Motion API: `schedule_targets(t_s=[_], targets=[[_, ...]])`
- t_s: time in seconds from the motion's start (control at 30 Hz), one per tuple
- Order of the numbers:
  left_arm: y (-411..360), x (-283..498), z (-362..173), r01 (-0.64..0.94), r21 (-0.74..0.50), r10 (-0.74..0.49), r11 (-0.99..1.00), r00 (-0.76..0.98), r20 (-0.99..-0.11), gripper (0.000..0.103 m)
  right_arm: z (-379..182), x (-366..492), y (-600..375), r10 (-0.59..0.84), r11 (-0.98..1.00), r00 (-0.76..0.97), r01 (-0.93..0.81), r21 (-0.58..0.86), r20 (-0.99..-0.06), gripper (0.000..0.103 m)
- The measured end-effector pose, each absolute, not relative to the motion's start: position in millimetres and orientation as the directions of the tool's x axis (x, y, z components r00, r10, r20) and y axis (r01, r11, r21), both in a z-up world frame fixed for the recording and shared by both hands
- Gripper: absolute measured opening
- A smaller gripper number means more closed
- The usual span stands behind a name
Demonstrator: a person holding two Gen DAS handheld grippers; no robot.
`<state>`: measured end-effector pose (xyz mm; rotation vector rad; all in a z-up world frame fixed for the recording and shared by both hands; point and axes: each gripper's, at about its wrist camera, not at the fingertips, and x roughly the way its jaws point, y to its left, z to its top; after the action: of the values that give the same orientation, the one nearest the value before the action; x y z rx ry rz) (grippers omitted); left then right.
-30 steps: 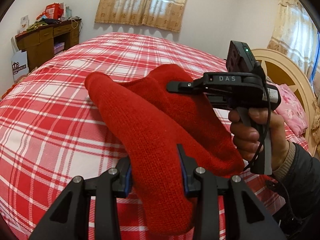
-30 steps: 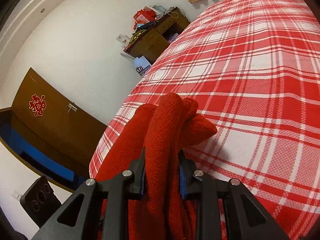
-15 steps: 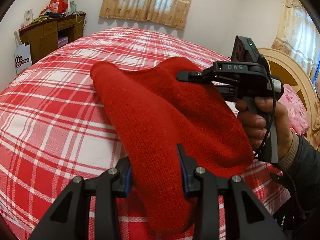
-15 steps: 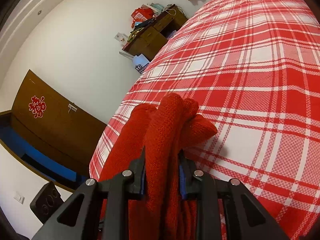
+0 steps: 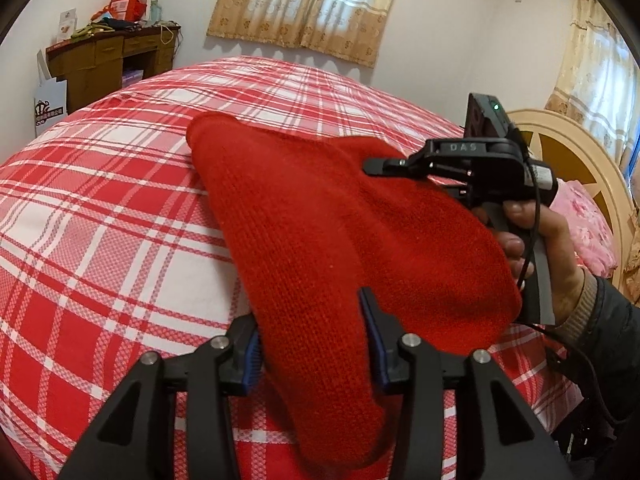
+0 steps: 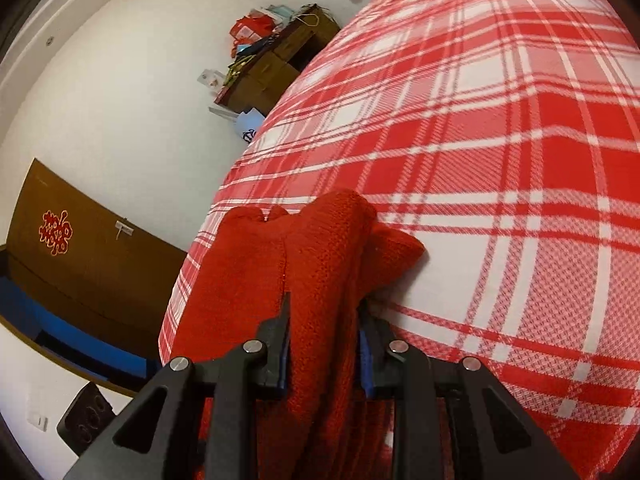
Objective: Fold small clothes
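A red knitted garment [image 5: 312, 220] hangs folded between both grippers just above a red-and-white plaid bed cover [image 5: 100, 220]. My left gripper [image 5: 312, 344] has the garment's near end between its blue pads. Its jaws are opening, and the cloth still fills the gap and touches both pads. In the right wrist view my right gripper [image 6: 324, 336] is shut on a bunched fold of the garment [image 6: 320, 248]. Beyond it a corner rests on the bed cover [image 6: 500, 200]. The left wrist view shows a hand [image 5: 532, 248] holding the right gripper at the garment's far right edge.
A wooden desk [image 5: 108, 60] piled with clutter stands at the far left wall. The cream headboard [image 5: 560, 152] and a pink pillow [image 5: 588, 224] lie to the right. Curtains [image 5: 304, 4] hang behind the bed. A brown door [image 6: 80, 248] is off the bed's left side.
Both grippers have sunk toward the bed with the garment. The left jaws stand slightly wider than before. The right grip looks the same.
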<state>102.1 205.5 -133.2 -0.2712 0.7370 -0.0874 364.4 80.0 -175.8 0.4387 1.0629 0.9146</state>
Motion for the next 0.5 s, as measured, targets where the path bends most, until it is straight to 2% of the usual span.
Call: schedule_targets(t_s=[0.13, 0.23, 0.27, 0.4, 0.5], targets=[[205.5, 100.3, -132.1, -0.045, -0.251, -0.135, 0.967, 0.743, -0.655, 0.062, -177.5, 364.0, 75.5, 0.812, 0.576, 0.187, -0.413, 0.706, -0.553, 0.032], [203.5, 98.2, -128.8, -0.052, -0.221, -0.111, 0.974, 0.741, -0.663, 0.064, -173.8, 360.5, 73.8, 0.803, 0.588, 0.200, -0.420, 0.691, -0.562, 0.032], [203.4, 97.5, -127.7, -0.058, -0.213, -0.101, 0.975, 0.740, -0.665, 0.069, -172.1, 359.1, 74.3, 0.801, 0.591, 0.205, -0.426, 0.685, -0.563, 0.032], [205.4, 93.6, -120.2, -0.071, -0.185, -0.073, 0.980, 0.738, -0.671, 0.071, -166.9, 354.3, 73.7, 0.781, 0.614, 0.225, -0.445, 0.652, -0.582, 0.032], [206.8, 90.0, -114.3, -0.073, -0.166, -0.057, 0.983, 0.743, -0.667, 0.071, -162.0, 351.1, 68.9, 0.764, 0.638, 0.257, -0.445, 0.629, -0.592, 0.036]])
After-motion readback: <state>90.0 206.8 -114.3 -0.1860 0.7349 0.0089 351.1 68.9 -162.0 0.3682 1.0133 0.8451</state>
